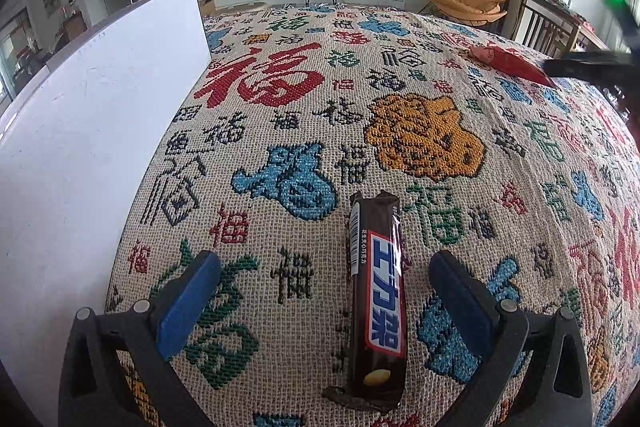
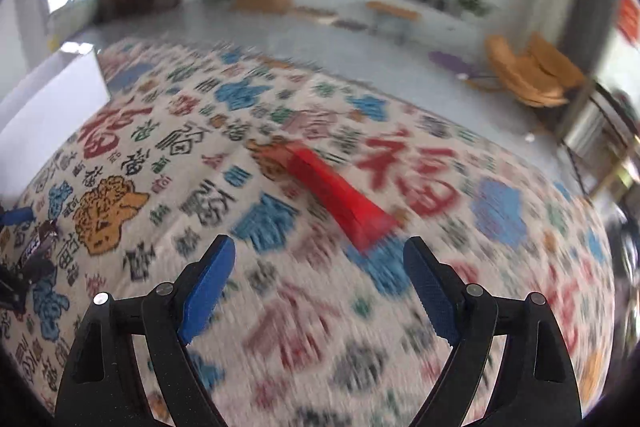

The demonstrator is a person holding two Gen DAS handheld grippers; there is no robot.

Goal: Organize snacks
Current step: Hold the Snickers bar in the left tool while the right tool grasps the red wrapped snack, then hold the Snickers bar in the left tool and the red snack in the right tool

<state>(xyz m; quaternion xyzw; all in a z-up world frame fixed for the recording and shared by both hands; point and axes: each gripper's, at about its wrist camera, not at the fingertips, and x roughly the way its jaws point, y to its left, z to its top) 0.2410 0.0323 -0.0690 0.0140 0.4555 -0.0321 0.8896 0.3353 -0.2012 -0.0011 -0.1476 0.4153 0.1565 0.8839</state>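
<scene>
1. Chocolate bar [image 1: 378, 301] lies on the patterned cloth [image 1: 400, 87], lengthwise between the left gripper's [image 1: 324, 277] spread fingers.
2. White box [image 1: 92, 107] stands at the cloth's left edge.
3. Snack packet [image 2: 336, 195] lies ahead of the right gripper [image 2: 320, 265], well apart from the bar.

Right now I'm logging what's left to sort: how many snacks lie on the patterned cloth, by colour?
Brown chocolate bar: 1
Red snack packet: 1
Total: 2
</scene>
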